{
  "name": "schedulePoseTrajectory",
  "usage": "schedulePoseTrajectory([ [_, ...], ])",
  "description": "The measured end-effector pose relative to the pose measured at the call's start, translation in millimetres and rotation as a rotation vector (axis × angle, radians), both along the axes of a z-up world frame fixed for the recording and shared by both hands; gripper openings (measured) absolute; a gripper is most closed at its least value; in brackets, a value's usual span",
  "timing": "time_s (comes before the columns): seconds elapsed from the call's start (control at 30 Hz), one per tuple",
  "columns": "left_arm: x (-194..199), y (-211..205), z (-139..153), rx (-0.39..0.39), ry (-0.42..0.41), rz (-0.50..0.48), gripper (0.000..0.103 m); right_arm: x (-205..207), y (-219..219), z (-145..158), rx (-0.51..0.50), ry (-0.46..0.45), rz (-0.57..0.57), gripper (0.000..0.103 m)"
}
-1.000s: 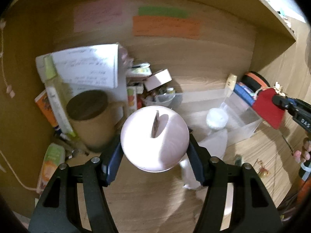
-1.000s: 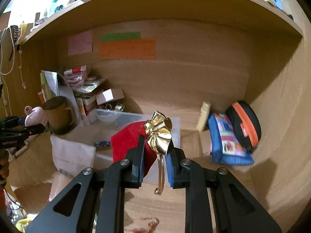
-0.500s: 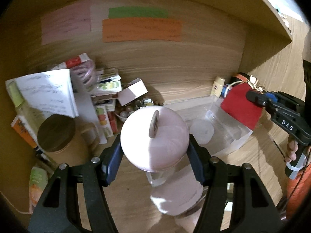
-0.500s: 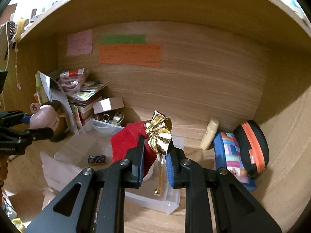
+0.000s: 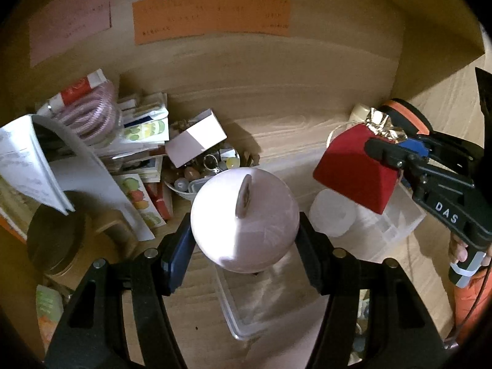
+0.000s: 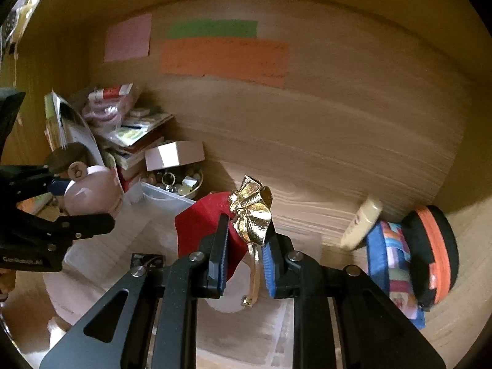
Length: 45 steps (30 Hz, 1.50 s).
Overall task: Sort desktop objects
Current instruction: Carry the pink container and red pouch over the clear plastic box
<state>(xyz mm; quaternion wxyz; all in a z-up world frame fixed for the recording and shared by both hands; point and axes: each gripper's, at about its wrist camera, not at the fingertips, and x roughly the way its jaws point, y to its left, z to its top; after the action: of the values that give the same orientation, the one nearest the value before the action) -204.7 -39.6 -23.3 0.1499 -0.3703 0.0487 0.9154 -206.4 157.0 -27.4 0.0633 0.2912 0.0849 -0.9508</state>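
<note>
Clamping a round pink piggy bank [image 5: 244, 218] between its two fingers, the left gripper [image 5: 244, 246] has its jaws about half spread, each blue pad pressed against one flank of the ball-shaped body, with the coin slot facing up between them. Below the jaws lies a clear plastic lid [image 5: 246, 307] on the wooden desk [image 5: 190, 323], and just beyond the held bank sits a clear plastic box [image 5: 390, 230] holding a white roll [image 5: 332, 216]. Off to the left of the jaws stand a brown mug with a dark lid [image 5: 58, 240], a leaning stack of booklets [image 5: 138, 141], a small white carton [image 5: 196, 141] and a bowl of trinkets [image 5: 209, 169].

The right gripper [image 6: 244, 246] has its jaws nearly closed, pinching a red velvet pouch [image 6: 200, 224] by its neck, where a crumpled gold bow [image 6: 252, 212] sits right between the fingertips and a gold ribbon tail hangs down in the narrow gap. The pouch body bulges out to the left of the jaws, hanging above the clear box. To the right of these jaws, against the back wall, rest a cream tube [image 6: 363, 221], a blue patterned pouch [image 6: 393, 264] and a black and orange round case [image 6: 430, 252]. Far to the left of the jaws the other gripper holds the piggy bank
</note>
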Motion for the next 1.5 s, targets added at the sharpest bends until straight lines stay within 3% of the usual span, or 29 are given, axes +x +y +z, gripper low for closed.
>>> schedulePoseTrajectory([
  [0.3, -20, 12, -11, -0.005, -0.031, -0.026, 0.062, -19, -8, -12, 0.046, -0.046, 0.026, 0.017],
  [0.83, -35, 20, -34, -0.028, -0.103, -0.065, 0.062, -35, -11, -43, 0.021, -0.146, 0.054, 0.017],
  [1.5, -40, 40, -55, -0.156, -0.107, -0.090, 0.062, -45, -19, -72, 0.029, -0.262, 0.080, 0.020],
])
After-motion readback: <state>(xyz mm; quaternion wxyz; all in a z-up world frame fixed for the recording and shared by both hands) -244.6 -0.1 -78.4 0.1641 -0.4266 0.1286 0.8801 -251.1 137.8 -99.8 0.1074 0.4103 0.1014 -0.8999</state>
